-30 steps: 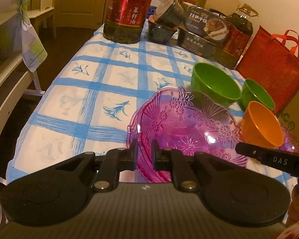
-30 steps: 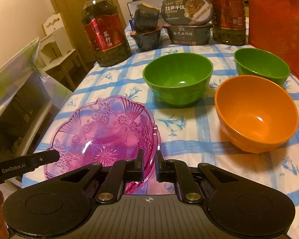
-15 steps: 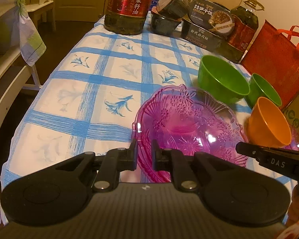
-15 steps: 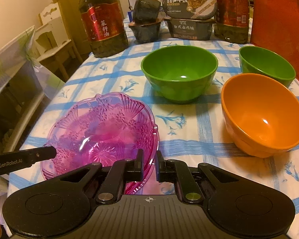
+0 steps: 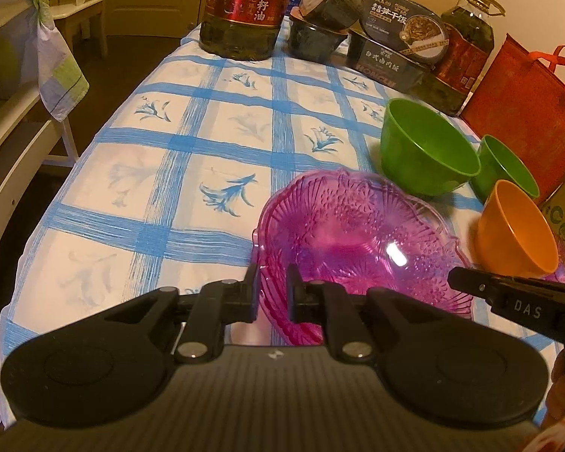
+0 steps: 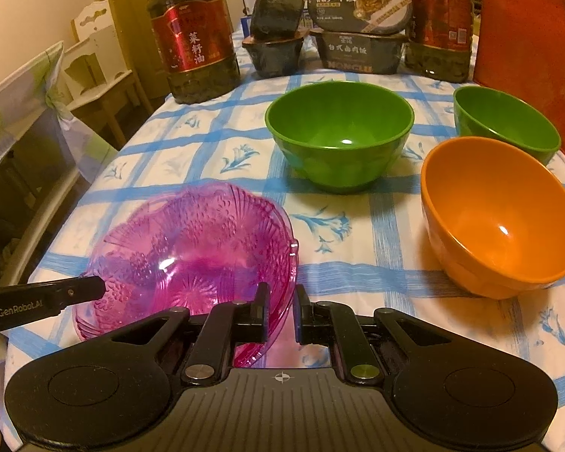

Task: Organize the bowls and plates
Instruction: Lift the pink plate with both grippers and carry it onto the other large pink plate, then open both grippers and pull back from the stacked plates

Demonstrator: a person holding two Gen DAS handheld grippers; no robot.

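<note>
Both the left hand-held gripper (image 5: 273, 288) and right hand-held gripper (image 6: 280, 309), narrowly parted, pinch the pink plate's (image 6: 192, 248) rim, so lift evenly, level.

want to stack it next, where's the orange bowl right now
In the right wrist view the orange bowl stands on the checked tablecloth at right, between the small green bowl behind and the pink plate to its left.

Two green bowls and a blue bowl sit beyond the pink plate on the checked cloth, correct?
Not quite: the third bowl is orange, not blue, as the right wrist view shows. The two green bowls and pink plate are as stated.
</note>
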